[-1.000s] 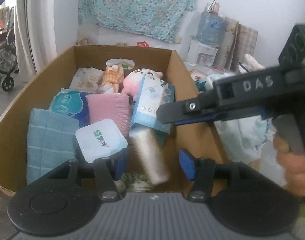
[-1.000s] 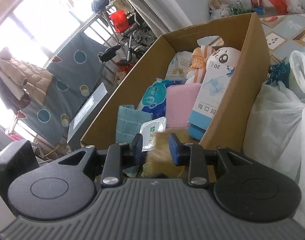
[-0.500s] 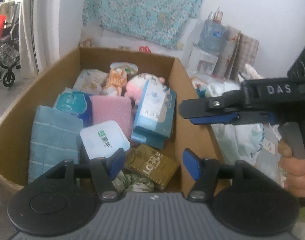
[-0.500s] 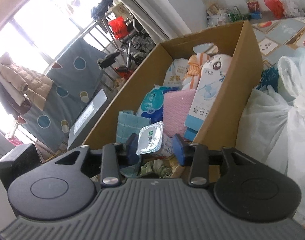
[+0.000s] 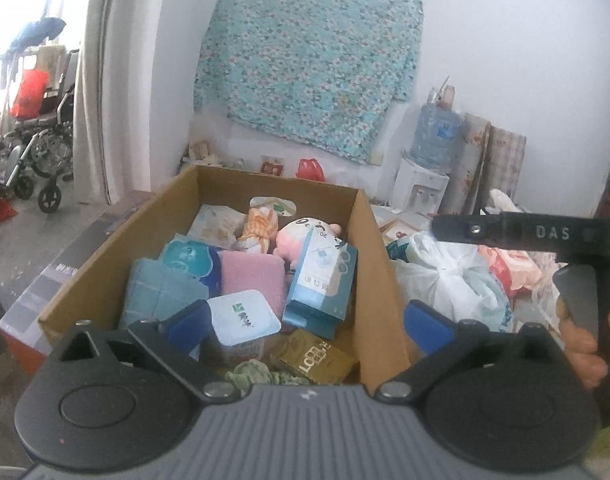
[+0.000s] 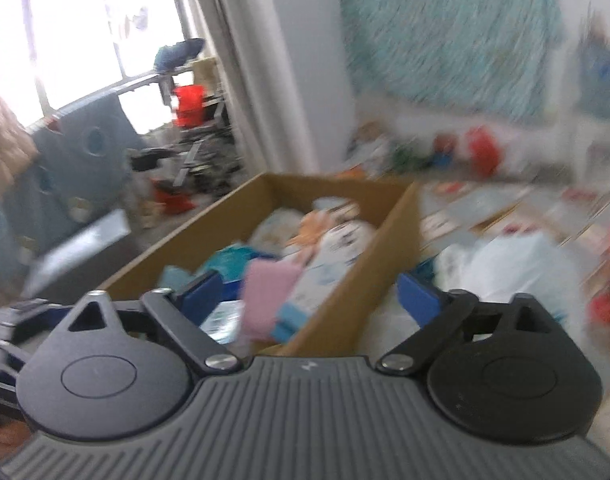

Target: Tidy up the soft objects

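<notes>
The letters "DAS" stand in white on the black body of the right hand-held gripper [image 5: 445,227], at the far right of the left wrist view. The white plush toy [image 5: 305,230] in the cardboard box [image 5: 379,280] has the number "20" on it. The gold packet [image 5: 312,357] at the near end of the box has letters that look like "LO", but the rest is too small to read. The white lid of the cup [image 5: 243,315] and the blue carton [image 5: 320,280] carry printed signs that are too small to read. The right wrist view is too blurred to read anything.
</notes>
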Tool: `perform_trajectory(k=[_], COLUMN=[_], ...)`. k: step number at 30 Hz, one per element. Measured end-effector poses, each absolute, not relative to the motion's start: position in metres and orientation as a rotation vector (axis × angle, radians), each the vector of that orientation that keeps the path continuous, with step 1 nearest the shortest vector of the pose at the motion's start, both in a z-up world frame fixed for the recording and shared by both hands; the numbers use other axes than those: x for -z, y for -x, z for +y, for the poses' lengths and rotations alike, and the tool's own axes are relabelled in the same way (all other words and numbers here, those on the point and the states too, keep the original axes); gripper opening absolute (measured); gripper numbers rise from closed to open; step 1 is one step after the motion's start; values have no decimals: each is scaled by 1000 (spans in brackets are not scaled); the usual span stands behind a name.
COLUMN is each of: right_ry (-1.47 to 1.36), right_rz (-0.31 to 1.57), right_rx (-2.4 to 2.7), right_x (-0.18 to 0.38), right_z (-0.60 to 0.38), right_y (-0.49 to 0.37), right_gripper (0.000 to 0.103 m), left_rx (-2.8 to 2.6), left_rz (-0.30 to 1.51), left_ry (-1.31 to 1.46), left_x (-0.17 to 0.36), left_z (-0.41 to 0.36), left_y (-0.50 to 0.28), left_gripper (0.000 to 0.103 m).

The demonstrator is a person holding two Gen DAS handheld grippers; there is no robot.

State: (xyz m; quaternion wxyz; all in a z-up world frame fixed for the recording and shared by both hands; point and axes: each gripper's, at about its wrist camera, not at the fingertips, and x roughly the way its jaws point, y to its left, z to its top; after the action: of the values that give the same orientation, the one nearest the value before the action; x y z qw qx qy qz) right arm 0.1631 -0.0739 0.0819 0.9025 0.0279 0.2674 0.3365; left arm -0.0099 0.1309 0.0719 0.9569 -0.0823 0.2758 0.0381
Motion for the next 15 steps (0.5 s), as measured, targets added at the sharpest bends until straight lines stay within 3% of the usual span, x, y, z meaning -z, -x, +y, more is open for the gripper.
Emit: perform_trajectory(k=[7,15], right_ry=[174,178], right_rz=[437,467], right_rx=[-563,-530], right_x=[-83,-63], right_z=[-61,-59], right_y=[-114,-65], right_gripper=[102,102], left_rx=[-185,-230], left_rz=[534,588], left_ry=[212,127], left_x=[-68,-60], left_z=[140,130], left_y=[36,50], left_gripper=[103,103])
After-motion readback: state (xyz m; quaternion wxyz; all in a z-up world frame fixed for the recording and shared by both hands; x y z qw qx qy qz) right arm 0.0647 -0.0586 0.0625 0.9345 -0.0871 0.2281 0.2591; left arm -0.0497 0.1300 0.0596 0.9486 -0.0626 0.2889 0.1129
